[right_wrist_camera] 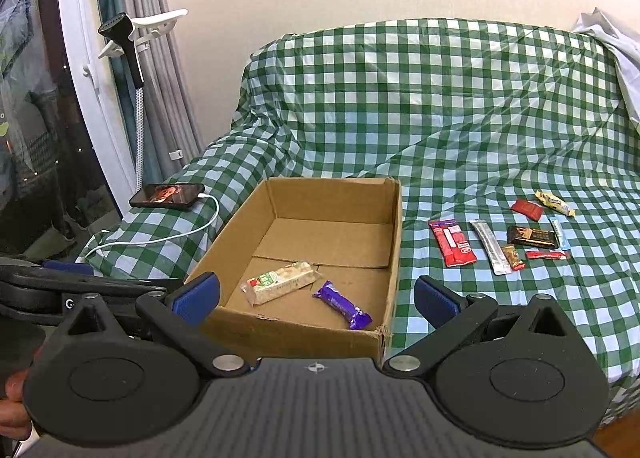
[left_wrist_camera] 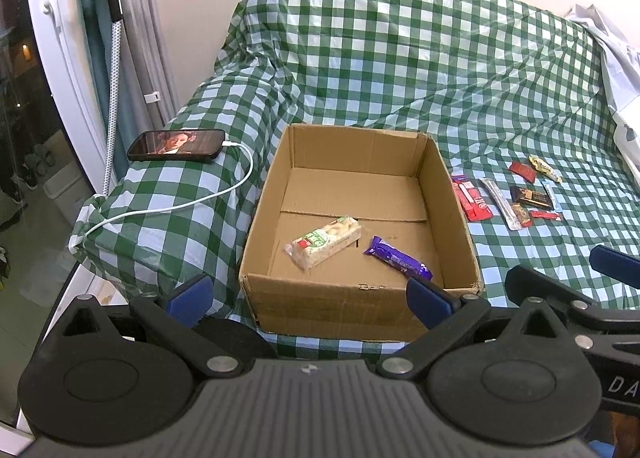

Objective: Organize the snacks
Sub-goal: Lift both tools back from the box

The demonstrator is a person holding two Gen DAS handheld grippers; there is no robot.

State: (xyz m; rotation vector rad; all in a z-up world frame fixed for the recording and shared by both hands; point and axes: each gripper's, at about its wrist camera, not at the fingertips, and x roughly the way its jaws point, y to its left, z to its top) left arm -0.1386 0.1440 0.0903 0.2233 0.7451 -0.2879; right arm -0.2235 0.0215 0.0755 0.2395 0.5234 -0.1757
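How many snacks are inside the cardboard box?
2: a white-and-green wrapped bar near the box's middle front, and a purple wrapped bar by its front right corner. Nothing seems hidden.

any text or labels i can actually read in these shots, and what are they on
"DA": white letters, cut off at the frame edge, on the right gripper body in the left wrist view.
"G": a white letter on the left gripper body in the right wrist view.
Snack wrappers, e.g. the green-label pack and purple bar: print too blurred to read.

Open cardboard box (left_wrist_camera: 452, 193) holds white cracker pack (left_wrist_camera: 324, 242), purple bar (left_wrist_camera: 398, 264); eight snacks (right_wrist_camera: 452, 242) right.
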